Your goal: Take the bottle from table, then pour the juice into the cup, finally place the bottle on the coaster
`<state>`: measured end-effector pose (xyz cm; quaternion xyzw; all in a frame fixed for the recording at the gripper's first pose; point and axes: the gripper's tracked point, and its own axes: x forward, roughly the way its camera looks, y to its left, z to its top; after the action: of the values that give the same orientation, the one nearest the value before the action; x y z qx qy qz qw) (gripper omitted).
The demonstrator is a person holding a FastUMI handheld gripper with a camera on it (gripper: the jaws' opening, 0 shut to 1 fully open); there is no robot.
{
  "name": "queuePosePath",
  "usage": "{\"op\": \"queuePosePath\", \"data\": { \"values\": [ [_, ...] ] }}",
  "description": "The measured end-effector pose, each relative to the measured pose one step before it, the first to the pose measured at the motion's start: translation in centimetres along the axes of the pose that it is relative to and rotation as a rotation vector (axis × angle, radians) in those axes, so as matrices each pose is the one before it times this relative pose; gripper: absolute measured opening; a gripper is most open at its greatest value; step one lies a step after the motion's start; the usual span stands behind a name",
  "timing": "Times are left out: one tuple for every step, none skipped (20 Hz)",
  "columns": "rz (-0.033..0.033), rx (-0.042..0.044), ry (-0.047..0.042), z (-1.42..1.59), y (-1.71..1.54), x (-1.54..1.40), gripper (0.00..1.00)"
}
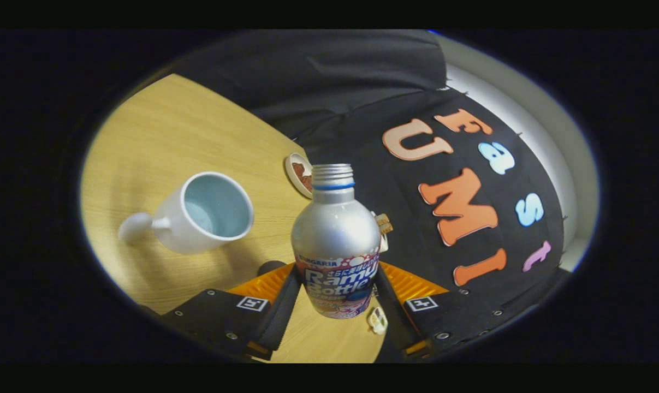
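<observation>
A silver bottle (336, 234) with a printed label, blue neck ring and open threaded mouth stands between my two fingers. My gripper (337, 284) is shut on the bottle's lower body, both fingers pressing its sides. The view is tilted, and the bottle's base hangs above the wooden table (160, 136). A white cup (206, 213) with a pale blue inside and a knob-ended handle stands on the table beside the bottle, mouth showing. A round coaster (299, 173) with a brown pattern lies beyond the bottle's neck, partly hidden by it.
The black cloth wall (362, 76) rises just past the table's far edge. A small pale object (384, 225) peeks out beside the bottle's shoulder, and another small pale piece (377, 321) lies on the table below the bottle's base.
</observation>
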<state>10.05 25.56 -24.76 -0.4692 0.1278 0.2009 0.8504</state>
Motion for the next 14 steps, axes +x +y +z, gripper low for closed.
{"op": "queuePosePath", "data": {
  "values": [
    [0.00129,0.06218,-0.00473,0.172,-0.623,0.124,0.77],
    [0.00471,0.05894,-0.00533,0.165,-0.455,0.137,0.77],
    [0.0027,0.06048,-0.00612,0.142,-0.386,0.111,0.77],
    [0.00832,0.064,-0.00997,0.179,-0.273,0.194,0.77],
    [0.00267,0.06739,-0.0062,0.036,-0.392,0.212,0.77],
    [0.01485,0.06612,-0.01138,0.2,-0.015,-0.036,0.77],
    [0.00046,0.05717,-0.00158,-0.024,-0.209,0.249,0.77],
    [0.00319,0.05208,-0.00225,-0.047,-0.315,0.124,0.77],
    [-0.00185,0.04554,-0.00795,0.028,-0.209,0.3,0.77],
    [0.00675,0.04437,-0.00597,0.019,-0.17,0.221,0.77],
    [0.01292,0.04866,-0.00047,-0.101,0.036,0.242,0.77],
    [0.01258,0.04813,0.00208,-0.253,-0.047,0.169,0.77],
    [0.01556,0.04483,0.00845,-0.442,0.167,0.375,0.77],
    [0.00831,0.04036,0.0005,-0.354,0.062,0.224,0.77]
  ]
}}
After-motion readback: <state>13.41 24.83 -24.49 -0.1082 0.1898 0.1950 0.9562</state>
